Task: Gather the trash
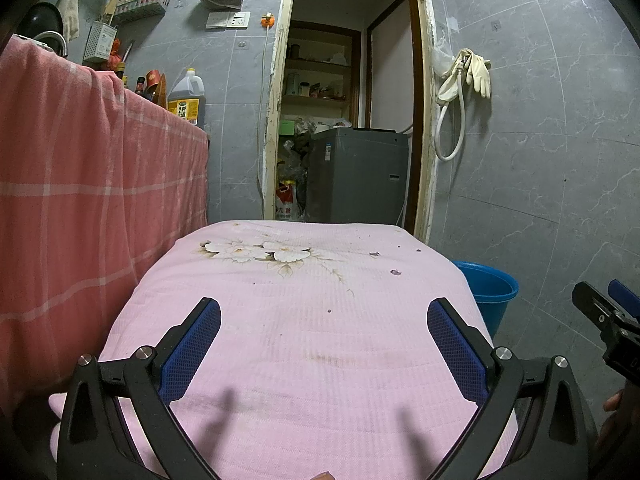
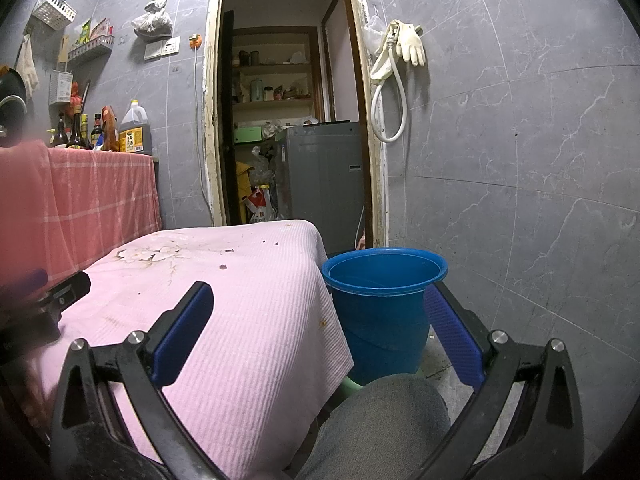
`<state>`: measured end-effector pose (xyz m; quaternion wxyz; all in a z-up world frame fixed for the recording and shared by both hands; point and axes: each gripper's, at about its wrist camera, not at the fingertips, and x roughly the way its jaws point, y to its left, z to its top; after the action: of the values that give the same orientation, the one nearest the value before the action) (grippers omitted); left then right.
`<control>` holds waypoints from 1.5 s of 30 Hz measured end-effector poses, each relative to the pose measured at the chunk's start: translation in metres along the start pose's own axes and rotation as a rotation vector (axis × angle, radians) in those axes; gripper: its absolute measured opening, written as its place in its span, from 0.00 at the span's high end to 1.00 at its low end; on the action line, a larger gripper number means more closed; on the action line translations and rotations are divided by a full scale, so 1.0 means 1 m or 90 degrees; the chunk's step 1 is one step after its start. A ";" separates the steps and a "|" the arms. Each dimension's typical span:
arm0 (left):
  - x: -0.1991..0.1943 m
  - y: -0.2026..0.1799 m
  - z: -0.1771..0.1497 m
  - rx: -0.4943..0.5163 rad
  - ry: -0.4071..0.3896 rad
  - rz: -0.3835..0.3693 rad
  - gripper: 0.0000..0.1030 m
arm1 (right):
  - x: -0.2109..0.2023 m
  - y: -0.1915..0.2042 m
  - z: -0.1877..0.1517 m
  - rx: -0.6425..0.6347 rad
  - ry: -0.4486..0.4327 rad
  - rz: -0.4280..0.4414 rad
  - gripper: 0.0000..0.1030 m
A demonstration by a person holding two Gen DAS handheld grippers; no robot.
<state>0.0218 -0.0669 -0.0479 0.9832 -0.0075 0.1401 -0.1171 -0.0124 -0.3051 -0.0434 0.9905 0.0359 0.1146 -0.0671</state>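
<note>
From the left wrist view, the left gripper (image 1: 324, 312) has its jaws spread wide, the blue pads (image 1: 192, 352) far apart with nothing between them; they hang over the near half of a table draped in a pink cloth (image 1: 304, 344), and their shadows fall on the cloth just below. The trash here is a handful of small purple scraps (image 1: 395, 272) scattered on the far right part of the cloth, with another scrap (image 1: 374, 254) beyond it and a tiny dark crumb (image 1: 329, 311) nearer the middle; all lie well ahead of the fingertips and none is touched. A blue bucket (image 1: 490, 292) stands on the floor just beside the table's right edge, and the right gripper (image 1: 608, 312) shows at the right margin, too cut off in this view to judge its opening. From the right wrist view, the right gripper (image 2: 320, 300) is likewise wide open and empty, its left finger over the cloth's (image 2: 248, 320) right portion and its right finger out past the bucket (image 2: 384, 280), which sits between them, its mouth open and upright. The scraps (image 2: 223, 267) appear as small dark flecks on the cloth's far part, near a printed flower pattern (image 2: 148, 254). A grey-clad knee (image 2: 380, 420) rises at the bottom, in front of the bucket.
</note>
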 end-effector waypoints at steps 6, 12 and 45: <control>0.000 -0.001 0.000 0.000 0.000 0.000 0.02 | 0.000 0.000 0.000 0.000 0.000 0.000 0.00; 0.000 0.000 0.000 0.000 0.000 0.000 0.02 | 0.000 0.001 0.000 0.000 0.000 0.000 0.00; -0.002 0.000 -0.001 0.008 -0.004 0.008 0.02 | 0.000 0.002 -0.001 0.001 0.000 -0.001 0.00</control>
<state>0.0199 -0.0666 -0.0482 0.9843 -0.0011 0.1365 -0.1119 -0.0125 -0.3032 -0.0440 0.9904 0.0362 0.1145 -0.0678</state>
